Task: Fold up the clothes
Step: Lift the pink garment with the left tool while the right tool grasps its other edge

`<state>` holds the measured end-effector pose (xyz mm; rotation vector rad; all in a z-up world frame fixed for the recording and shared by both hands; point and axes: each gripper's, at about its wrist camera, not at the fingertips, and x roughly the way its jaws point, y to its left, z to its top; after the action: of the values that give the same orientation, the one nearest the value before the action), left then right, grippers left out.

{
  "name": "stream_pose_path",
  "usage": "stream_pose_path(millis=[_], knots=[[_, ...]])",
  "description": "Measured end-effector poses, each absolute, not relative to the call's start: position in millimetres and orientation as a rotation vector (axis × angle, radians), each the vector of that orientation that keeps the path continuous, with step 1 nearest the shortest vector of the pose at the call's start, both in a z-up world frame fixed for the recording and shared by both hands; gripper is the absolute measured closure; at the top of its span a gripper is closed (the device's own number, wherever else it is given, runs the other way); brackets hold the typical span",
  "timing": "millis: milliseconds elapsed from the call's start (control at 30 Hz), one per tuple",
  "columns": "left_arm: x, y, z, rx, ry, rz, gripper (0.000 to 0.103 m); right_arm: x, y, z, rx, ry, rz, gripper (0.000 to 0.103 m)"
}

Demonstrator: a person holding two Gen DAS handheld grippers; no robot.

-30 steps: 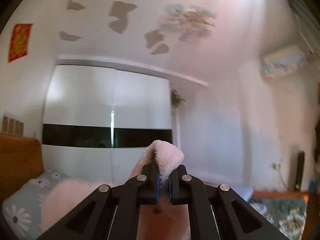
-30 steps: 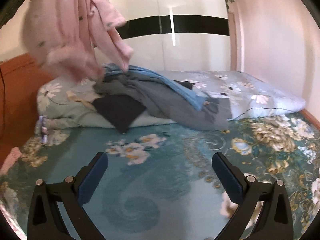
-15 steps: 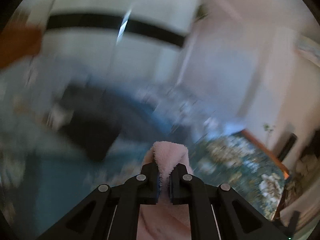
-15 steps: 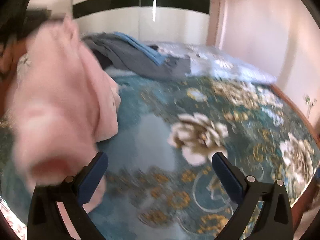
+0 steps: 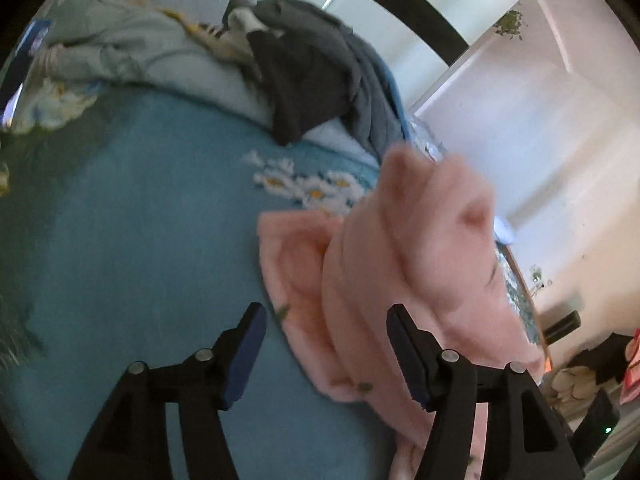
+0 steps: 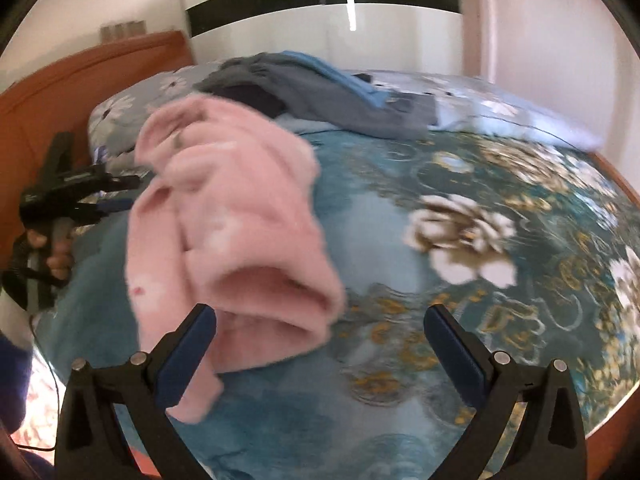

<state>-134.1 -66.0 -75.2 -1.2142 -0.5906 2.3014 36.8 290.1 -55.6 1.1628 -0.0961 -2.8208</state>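
A fluffy pink garment (image 5: pixel 408 264) lies bunched on the teal floral bedspread (image 5: pixel 132 240), blurred by motion. My left gripper (image 5: pixel 324 354) is open, its right finger against the garment's edge, holding nothing. In the right wrist view the pink garment (image 6: pixel 232 216) lies just ahead of my right gripper (image 6: pixel 320 356), which is open and empty. The left gripper (image 6: pixel 116 196) shows there at the far left, in a hand.
A pile of grey, dark and blue clothes (image 6: pixel 320 92) lies at the head of the bed on a pale floral quilt (image 6: pixel 500 108). An orange wooden headboard (image 6: pixel 80 80) and a white wardrobe (image 6: pixel 320 20) stand behind. The bed's right edge (image 6: pixel 616 184) is close.
My left gripper swung down from facing the ceiling, opened and let go of the pink garment. The garment dropped from the air onto the bedspread in front of my right gripper.
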Motion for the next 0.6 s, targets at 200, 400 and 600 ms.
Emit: stream_pose_path(millis=[200, 400, 600], knots=[[-129, -39, -82, -1.205, -0.619, 2.233, 0.036, -3, 275, -62, 1.164, -0.144, -2.825, 0.017], [-127, -35, -74, -1.164, -0.659, 2.203, 0.036, -55, 326, -38, 1.142, -0.237, -2.910, 0.085], [-136, -32, -65, -1.138, -0.631, 2.231, 0.036, -106, 378, -12, 1.111, -0.321, -3.005, 0.087]])
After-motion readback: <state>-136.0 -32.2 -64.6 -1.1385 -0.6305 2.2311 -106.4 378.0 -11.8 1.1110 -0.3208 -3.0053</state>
